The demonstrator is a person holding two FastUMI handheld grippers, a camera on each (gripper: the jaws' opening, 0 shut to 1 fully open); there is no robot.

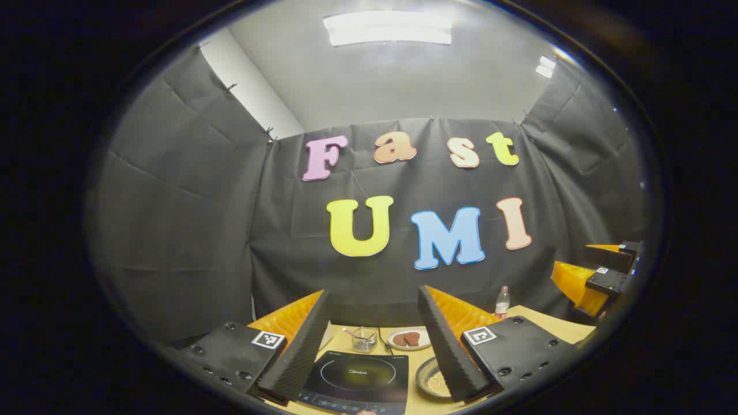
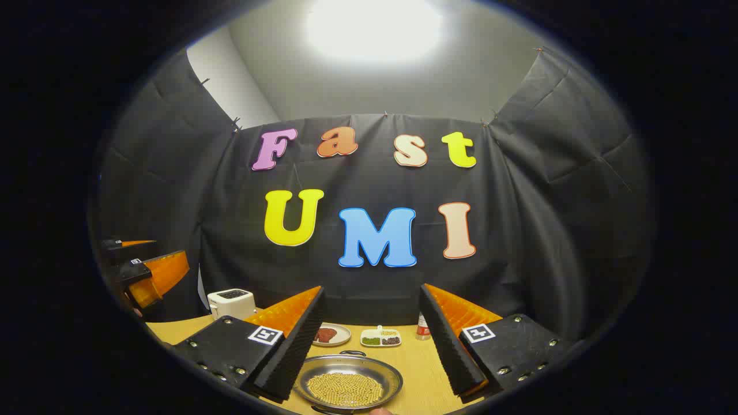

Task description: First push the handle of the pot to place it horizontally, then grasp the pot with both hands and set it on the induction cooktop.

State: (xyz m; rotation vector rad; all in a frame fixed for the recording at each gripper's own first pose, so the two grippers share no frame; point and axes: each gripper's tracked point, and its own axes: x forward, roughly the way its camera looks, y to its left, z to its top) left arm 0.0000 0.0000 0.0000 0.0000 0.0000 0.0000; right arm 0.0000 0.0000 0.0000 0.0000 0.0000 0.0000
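Steel round pot [image 2: 347,383] holds pale grains; glossy flat induction cooktop [image 1: 357,376]; left gripper [image 1: 369,346], right gripper [image 2: 369,346] spread wide, empty.

A staged recording booth dressed as a kitchen: black cloth wall [image 2: 548,230] pinned up on three sides under a white ceiling with a panel light [image 1: 387,29]. The wooden bench [image 2: 421,363] carries an induction cooktop [image 1: 357,377], a white toaster [image 2: 232,302], a plate of meat [image 2: 330,335], a divided dish of seasonings [image 2: 380,338] and a pan of beans [image 2: 347,385].
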